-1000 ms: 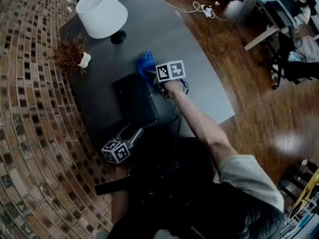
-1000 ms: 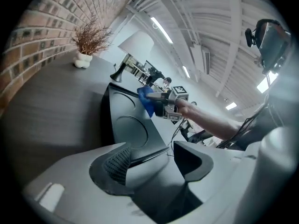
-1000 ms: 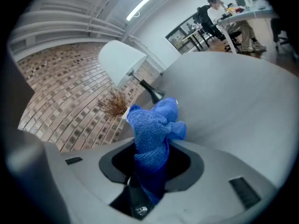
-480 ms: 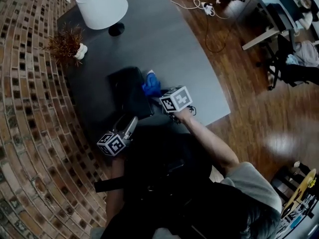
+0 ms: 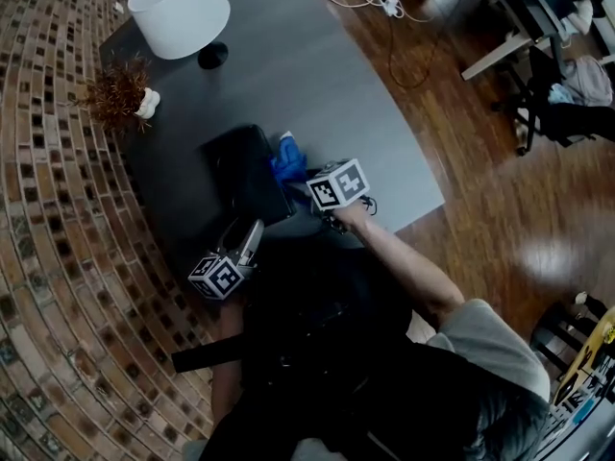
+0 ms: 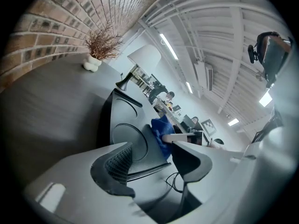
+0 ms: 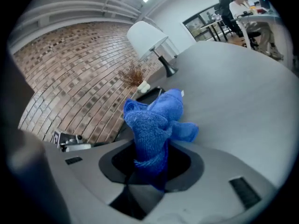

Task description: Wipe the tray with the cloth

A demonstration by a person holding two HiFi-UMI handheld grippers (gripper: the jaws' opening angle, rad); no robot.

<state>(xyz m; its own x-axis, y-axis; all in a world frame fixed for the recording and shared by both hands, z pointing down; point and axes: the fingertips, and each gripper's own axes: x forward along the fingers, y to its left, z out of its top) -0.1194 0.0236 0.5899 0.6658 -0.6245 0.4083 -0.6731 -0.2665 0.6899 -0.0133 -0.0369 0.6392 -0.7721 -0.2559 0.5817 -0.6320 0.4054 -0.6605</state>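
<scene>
Pulled nearer since a second ago, our right gripper [image 7: 152, 164] is clamping the blue cloth [image 7: 156, 120] at the right edge of the tray [image 5: 240, 166] (mid-stroke, we are guessing). Our left gripper [image 6: 154, 161], its jaws having just been closing partway, is keeping them apart with the tray's near corner between them, probably to brace it.

black compartment tray [image 5: 240, 176] with a round recess, flat on the dark table [image 5: 327, 84]. bunched blue terry cloth [image 5: 288, 159] beside its right edge, pinched in the right gripper [image 7: 150, 162].
</scene>
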